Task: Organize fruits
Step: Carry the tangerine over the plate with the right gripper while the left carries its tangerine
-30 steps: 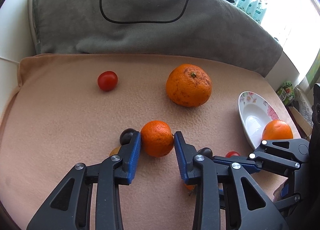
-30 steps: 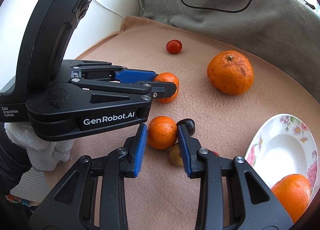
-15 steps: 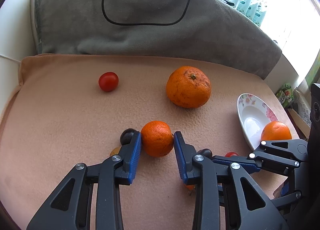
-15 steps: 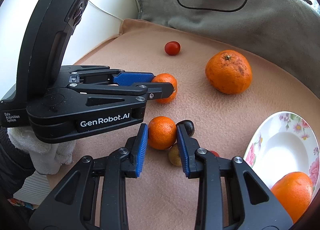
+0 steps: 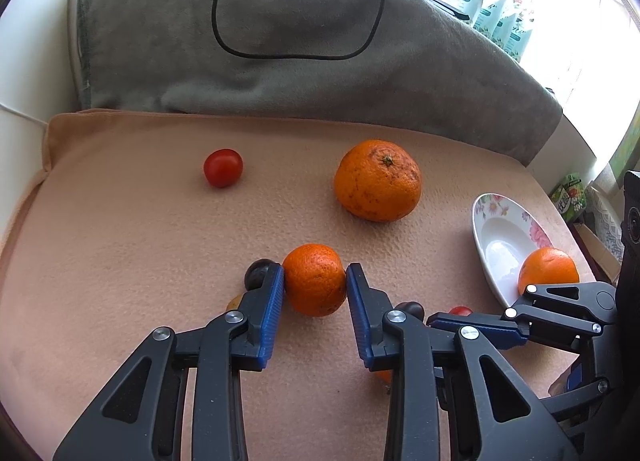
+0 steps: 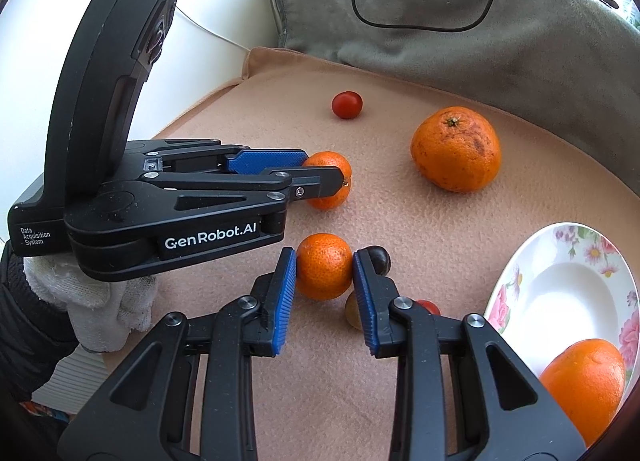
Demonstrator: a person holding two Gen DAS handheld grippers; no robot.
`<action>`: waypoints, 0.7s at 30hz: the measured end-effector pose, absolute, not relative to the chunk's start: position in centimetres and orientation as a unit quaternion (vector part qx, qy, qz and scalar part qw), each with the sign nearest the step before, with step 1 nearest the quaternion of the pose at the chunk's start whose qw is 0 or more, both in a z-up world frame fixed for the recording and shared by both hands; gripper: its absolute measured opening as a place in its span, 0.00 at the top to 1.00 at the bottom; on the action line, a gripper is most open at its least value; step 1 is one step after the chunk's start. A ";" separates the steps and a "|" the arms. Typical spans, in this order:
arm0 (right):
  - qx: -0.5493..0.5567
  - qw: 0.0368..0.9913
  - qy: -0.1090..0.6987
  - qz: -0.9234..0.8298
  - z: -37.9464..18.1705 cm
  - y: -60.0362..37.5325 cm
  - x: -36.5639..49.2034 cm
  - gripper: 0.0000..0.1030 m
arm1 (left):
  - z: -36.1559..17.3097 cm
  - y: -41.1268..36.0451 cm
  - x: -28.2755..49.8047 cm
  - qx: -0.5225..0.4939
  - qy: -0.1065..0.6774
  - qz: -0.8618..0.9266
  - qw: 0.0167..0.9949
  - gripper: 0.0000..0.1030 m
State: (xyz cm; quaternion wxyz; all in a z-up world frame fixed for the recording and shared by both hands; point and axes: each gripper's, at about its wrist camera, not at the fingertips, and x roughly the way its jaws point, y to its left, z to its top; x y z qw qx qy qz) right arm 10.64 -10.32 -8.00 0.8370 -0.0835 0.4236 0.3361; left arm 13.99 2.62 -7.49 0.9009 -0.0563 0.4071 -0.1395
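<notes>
2 hand-held grippers [image 5: 315, 285] [image 6: 324, 267], each clamped on 1 small mandarin [image 5: 308, 293] [image 6: 324, 277].

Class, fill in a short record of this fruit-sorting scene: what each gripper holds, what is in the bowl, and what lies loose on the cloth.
left gripper: shut on a small mandarin
right gripper: shut on another small mandarin
bowl: flowered rim, one orange inside
loose on cloth: large orange, cherry tomato
near the grippers: dark round fruit, partly hidden
</notes>
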 end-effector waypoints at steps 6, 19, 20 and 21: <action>-0.079 0.842 0.412 0.339 -7.1 -10.7 10.3 0.71 | -7.0 3.0 13.8 -0.062 0.399 -0.137 0.904 0.71; -0.061 0.866 0.385 0.313 -4.3 -14.7 10.0 0.71 | -4.9 2.4 13.0 -0.060 0.377 -0.150 0.912 0.71; -0.058 0.869 0.383 0.309 -4.0 -15.2 10.1 0.71 | -4.7 2.1 13.0 -0.060 0.376 -0.153 0.912 0.71; -0.055 0.871 0.382 0.304 -3.8 -15.8 10.2 0.71 | -4.6 1.8 13.0 -0.060 0.375 -0.156 0.912 0.71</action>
